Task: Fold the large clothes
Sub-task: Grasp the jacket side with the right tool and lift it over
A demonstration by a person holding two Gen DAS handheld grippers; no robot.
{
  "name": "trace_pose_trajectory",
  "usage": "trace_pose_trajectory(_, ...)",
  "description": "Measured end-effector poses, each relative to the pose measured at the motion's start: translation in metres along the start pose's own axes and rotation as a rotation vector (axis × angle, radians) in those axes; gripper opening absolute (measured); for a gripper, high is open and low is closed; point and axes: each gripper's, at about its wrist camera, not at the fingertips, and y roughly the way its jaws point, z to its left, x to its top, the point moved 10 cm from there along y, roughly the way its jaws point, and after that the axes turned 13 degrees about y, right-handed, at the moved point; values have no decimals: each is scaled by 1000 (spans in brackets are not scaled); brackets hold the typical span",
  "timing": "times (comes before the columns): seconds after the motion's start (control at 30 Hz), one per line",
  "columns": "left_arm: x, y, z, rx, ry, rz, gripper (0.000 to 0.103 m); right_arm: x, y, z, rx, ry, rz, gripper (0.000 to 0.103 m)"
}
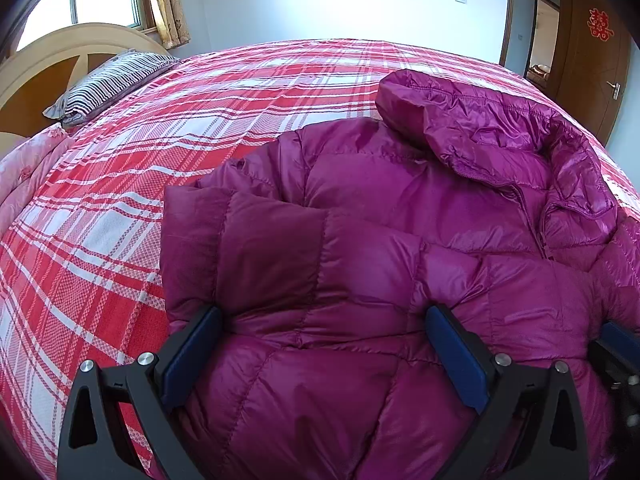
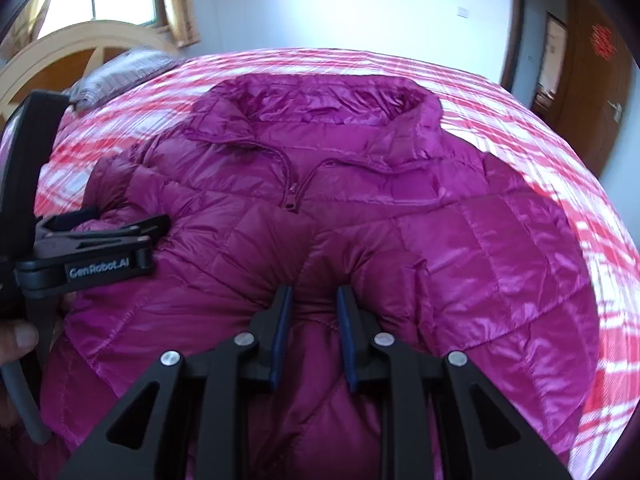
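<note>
Two grippers work the shiny magenta quilted down jacket [image 2: 360,208], spread near the foot-side edge of the red plaid bed [image 1: 120,200]: the right gripper [image 2: 314,304] has its jaws narrowed, pinching a puffy fold, while the left gripper [image 1: 324,320] stands wide over a sleeve. Light, soft and slippery by the look of it, the jacket probably holds best at seams or hem.

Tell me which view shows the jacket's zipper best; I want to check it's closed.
The right wrist view: the zipper faces the camera near centre, its pull below the collar, teeth closed beneath it. The left wrist view shows the zipper only from the side, partly hidden by folds of the jacket.
</note>
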Motion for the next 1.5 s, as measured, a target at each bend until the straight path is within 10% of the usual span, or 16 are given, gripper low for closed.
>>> trace_pose_trajectory(0.27,0,-1,0,-11,-10,-8,102,101,-33,-14,94,-124,-29,69)
trace_pose_trajectory(0.43,0,-1,1,-15,-13,-9,102,181,25,-21,16,-235,43,71)
trace_pose_trajectory(0.7,0,-1,0,-15,-13,-14,102,187,110,-9,34,-422,302,67)
trace_pose_trajectory(0.77,0,-2,-1,-16,-14,-15,102,182,123,-13,23,-449,350,28)
trace_pose_trajectory(0.93,0,-1,1,-15,-14,-15,102,180,104,-17,-39,-564,226,14)
trace_pose_trajectory(1.17,0,-2,0,-14,-13,-14,102,148,70,-21,-210,-808,-169,14)
trace_pose_trajectory(1.5,26,-48,14,-64,-28,-124,102,113,109,-40,-306,-817,-276,12)
